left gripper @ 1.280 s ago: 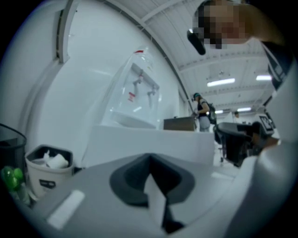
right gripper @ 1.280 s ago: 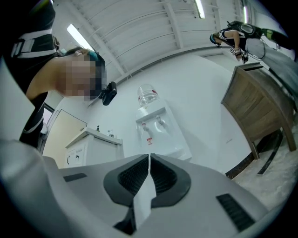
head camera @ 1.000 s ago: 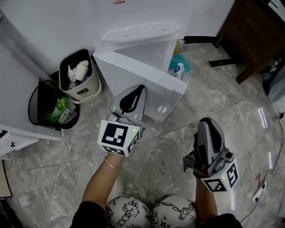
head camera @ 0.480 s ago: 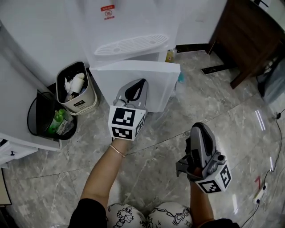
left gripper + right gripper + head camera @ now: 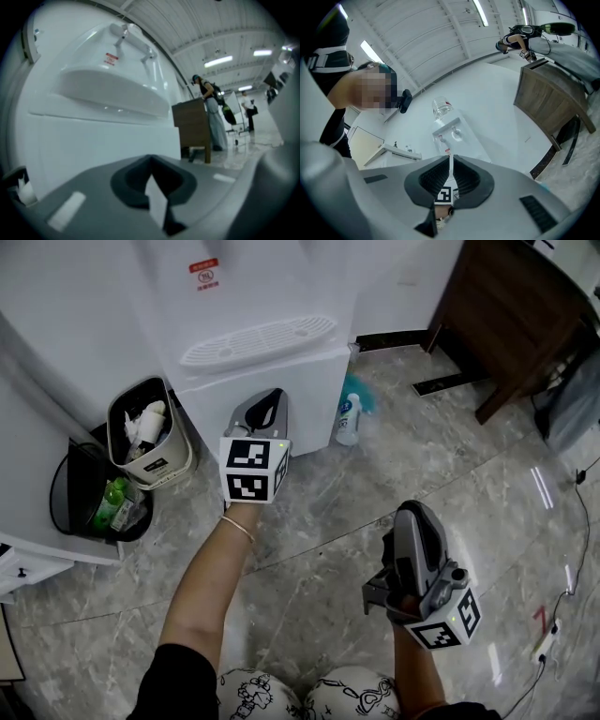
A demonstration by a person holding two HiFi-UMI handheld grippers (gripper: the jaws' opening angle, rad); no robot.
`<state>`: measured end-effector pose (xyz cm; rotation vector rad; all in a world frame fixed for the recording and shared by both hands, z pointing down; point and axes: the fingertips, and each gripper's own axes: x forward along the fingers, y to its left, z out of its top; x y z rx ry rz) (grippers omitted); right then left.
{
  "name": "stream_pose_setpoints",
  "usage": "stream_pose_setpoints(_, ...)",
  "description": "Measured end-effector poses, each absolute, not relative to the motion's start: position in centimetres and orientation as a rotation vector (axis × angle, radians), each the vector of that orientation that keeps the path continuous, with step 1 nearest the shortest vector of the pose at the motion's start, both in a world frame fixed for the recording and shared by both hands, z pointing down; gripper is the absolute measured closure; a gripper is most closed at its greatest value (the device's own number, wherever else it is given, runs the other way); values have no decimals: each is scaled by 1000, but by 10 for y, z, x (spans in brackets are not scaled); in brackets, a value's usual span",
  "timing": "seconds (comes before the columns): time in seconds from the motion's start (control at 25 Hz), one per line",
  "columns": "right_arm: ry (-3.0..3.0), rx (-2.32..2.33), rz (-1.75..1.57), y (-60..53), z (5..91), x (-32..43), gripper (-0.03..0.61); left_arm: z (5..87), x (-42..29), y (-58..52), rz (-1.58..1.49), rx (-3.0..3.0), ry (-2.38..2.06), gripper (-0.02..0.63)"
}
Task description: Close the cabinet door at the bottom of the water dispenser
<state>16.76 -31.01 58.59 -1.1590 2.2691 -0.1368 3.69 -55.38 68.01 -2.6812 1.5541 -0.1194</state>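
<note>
Presently, the cabinet door (image 5: 314, 395) is seen flush with the front of the water dispenser (image 5: 253, 287), under the drip grille (image 5: 258, 330). The left gripper (image 5: 266, 401) is pointed at it, jaws pressed together on nothing; contact cannot be confirmed. The right gripper (image 5: 410, 514) is held over the marble floor (image 5: 309, 512), well apart from the door, jaws likewise together and empty. Also noted: a white waste bin (image 5: 161, 465), a black bin (image 5: 67, 493) and a floor-standing bottle (image 5: 348, 419).
</note>
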Motion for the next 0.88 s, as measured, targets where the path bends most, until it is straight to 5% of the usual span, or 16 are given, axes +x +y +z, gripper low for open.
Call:
stream_pose_setpoints(0.44,2377,-1210,-138,-319,599,148,560,672,10,-536,-71,-2676,1512,612)
stream_pose_setpoints(0.88,2547,-1238,-137,-339,643,110,560,691,-35,-405,-9,-2765,1665,612)
